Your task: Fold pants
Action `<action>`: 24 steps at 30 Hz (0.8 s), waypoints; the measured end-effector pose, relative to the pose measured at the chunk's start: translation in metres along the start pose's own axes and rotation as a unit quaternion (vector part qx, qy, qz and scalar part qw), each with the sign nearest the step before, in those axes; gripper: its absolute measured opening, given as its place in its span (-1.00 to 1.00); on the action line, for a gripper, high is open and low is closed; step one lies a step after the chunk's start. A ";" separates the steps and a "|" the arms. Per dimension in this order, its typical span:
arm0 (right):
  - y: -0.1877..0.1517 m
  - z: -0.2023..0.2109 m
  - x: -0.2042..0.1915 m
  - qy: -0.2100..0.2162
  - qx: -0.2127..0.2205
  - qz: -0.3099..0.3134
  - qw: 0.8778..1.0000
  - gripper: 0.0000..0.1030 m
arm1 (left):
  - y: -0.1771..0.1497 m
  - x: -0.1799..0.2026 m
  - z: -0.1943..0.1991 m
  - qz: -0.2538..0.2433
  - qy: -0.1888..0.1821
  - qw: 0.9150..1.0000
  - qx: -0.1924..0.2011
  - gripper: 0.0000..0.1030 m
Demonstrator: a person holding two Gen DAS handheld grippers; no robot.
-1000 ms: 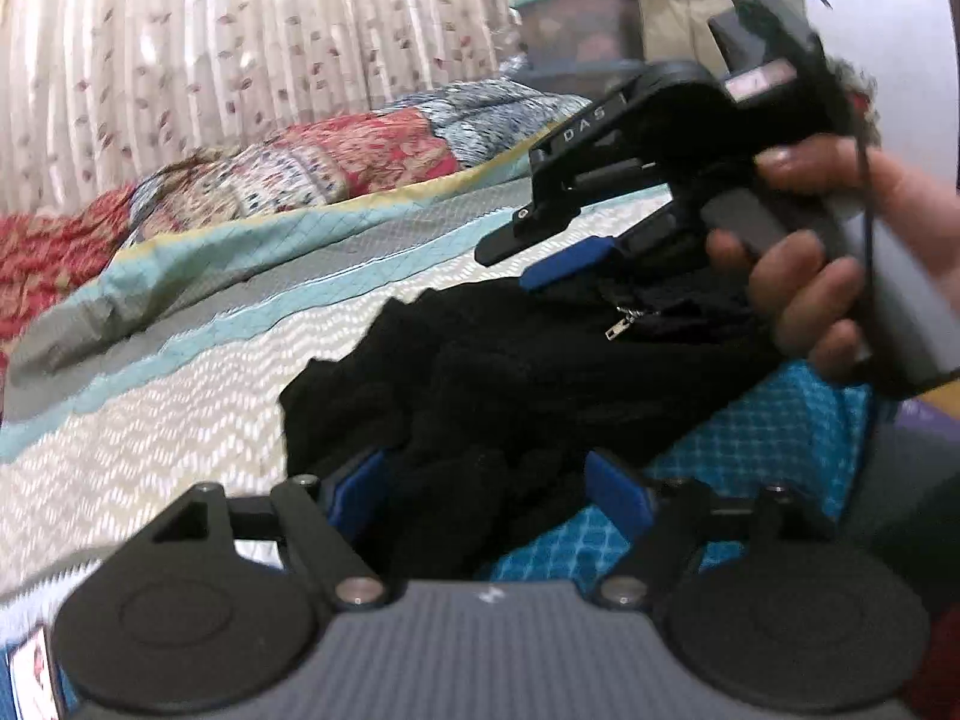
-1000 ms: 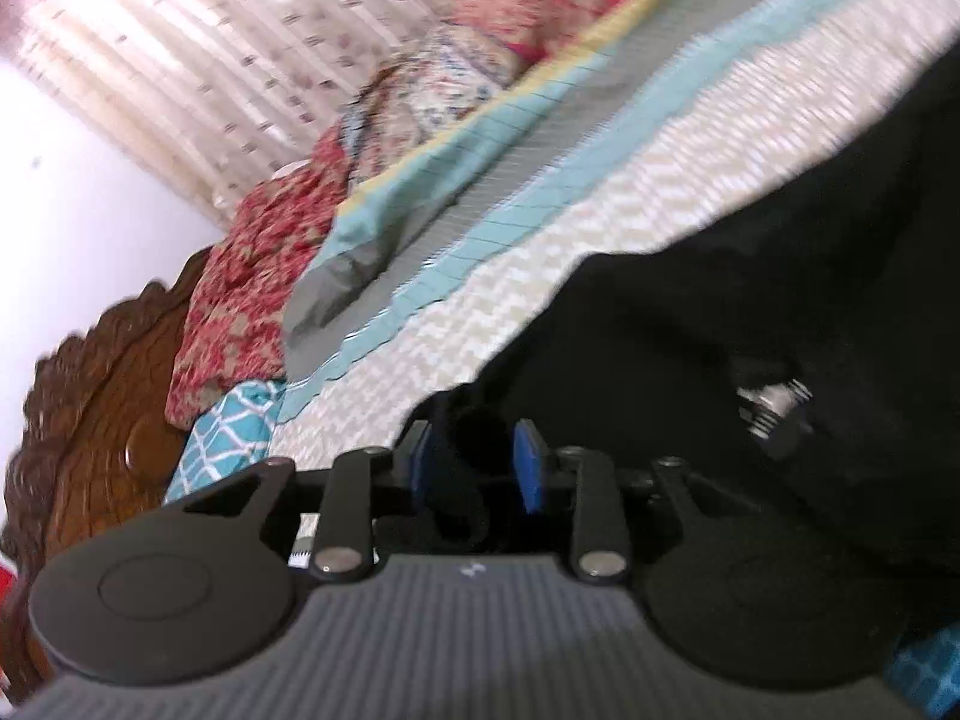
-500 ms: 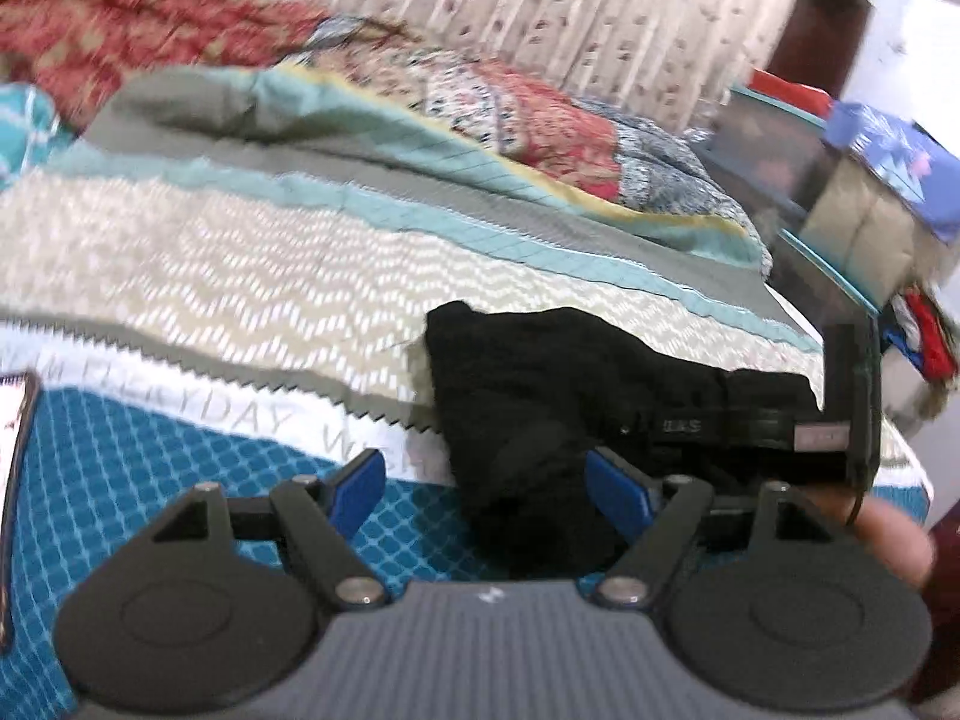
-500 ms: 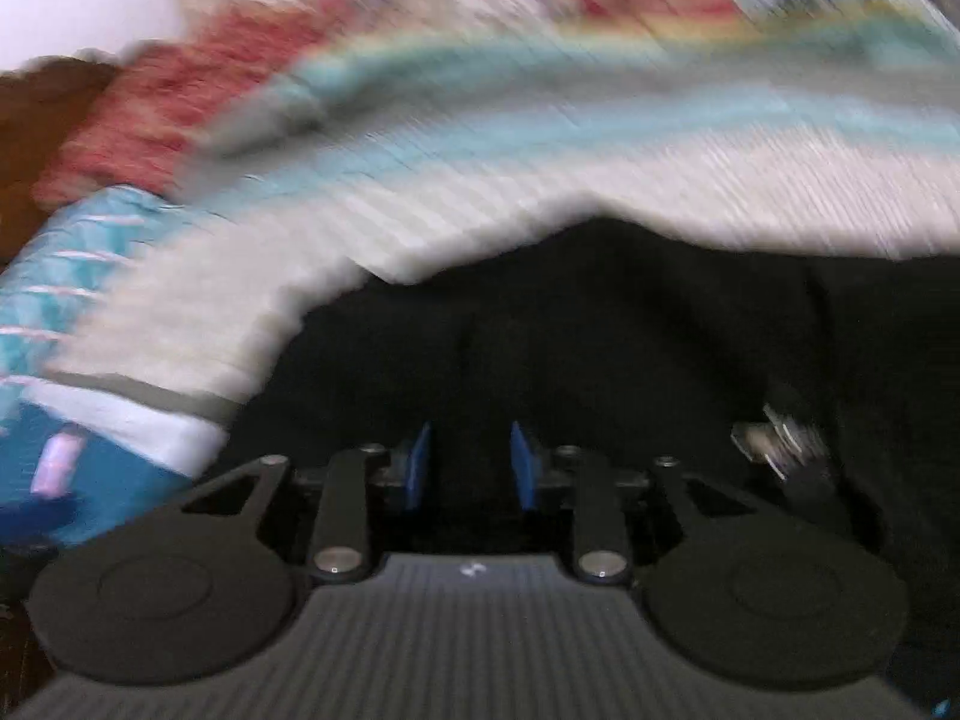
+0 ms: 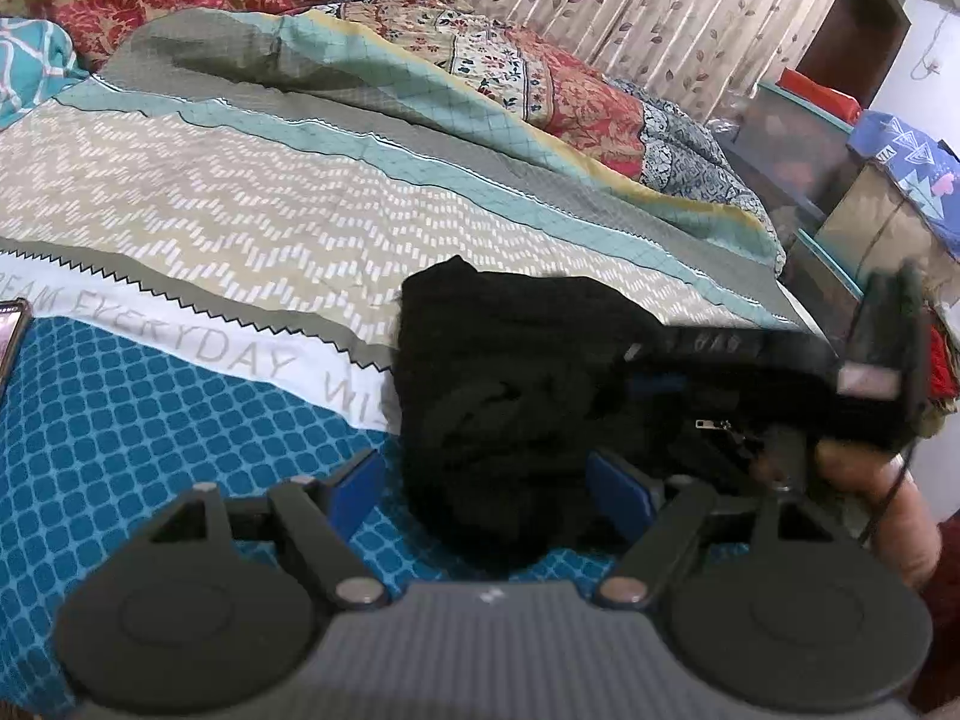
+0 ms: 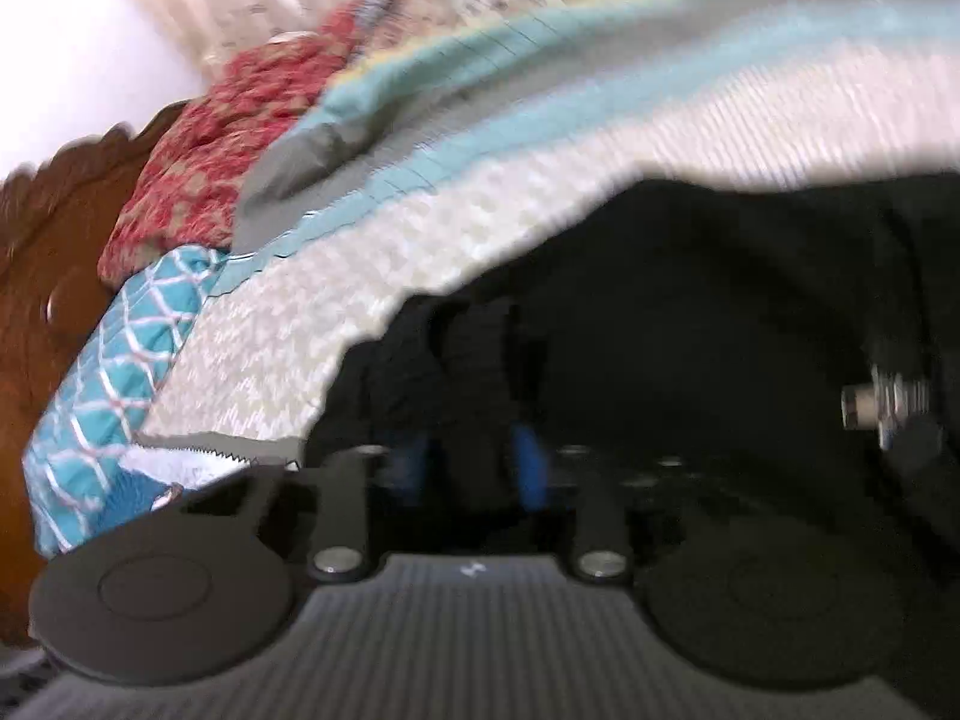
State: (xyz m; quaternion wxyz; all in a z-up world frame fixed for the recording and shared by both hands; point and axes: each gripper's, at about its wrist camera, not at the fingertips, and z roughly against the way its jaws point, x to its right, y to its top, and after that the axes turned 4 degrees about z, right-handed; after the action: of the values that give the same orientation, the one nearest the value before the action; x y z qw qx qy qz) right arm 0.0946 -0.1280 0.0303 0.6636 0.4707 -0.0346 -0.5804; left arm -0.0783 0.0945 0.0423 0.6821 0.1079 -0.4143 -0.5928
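The black pants point(image 5: 510, 372) lie bunched on the bed, on the patterned bedspread point(image 5: 240, 228). My left gripper point(image 5: 486, 480) is open, its blue pads on either side of the near edge of the pile, not clamping it. My right gripper point(image 6: 471, 456) is shut on a fold of the black pants point(image 6: 690, 312); a metal zipper pull point(image 6: 882, 408) shows at the right. The right gripper also shows in the left wrist view point(image 5: 750, 354), held by a hand over the pants' right side, blurred.
A rumpled floral quilt point(image 5: 510, 60) and pillows lie along the far side of the bed. A phone point(image 5: 9, 336) lies at the left edge. Storage boxes point(image 5: 798, 138) stand beyond the bed's right edge. A carved wooden headboard point(image 6: 48, 276) is at left.
The left gripper has pulled back and swung to face the bed, staying open. The right gripper stays shut on the fabric and has shifted with it; the pants now lie lower, bunched on the bed.
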 end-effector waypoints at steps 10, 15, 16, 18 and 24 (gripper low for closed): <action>0.003 -0.007 0.037 -0.124 -0.013 0.041 0.991 -0.59 | 0.002 -0.003 -0.007 0.017 0.003 1.000 -0.006 0.51; 0.003 0.019 0.037 -0.107 0.046 0.016 0.993 -0.41 | 0.012 -0.004 -0.003 0.021 -0.001 1.000 0.003 0.51; 0.008 0.023 0.024 -0.110 0.064 0.026 0.992 -0.41 | 0.016 -0.005 -0.003 0.026 -0.004 1.000 0.004 0.51; 0.009 0.039 0.013 -0.102 0.099 0.054 0.988 -0.40 | 0.022 -0.005 -0.004 0.034 -0.008 0.999 0.006 0.51; -0.006 0.034 -0.007 -0.019 0.075 0.084 0.993 -0.40 | 0.038 0.007 -0.023 0.046 -0.025 0.999 0.003 0.49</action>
State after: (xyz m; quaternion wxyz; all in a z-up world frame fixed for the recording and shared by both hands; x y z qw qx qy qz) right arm 0.0676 -0.1414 0.0485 0.6717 0.5037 -0.1303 -0.5274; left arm -0.0358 0.0910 0.0549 0.6979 0.0755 -0.4374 -0.5620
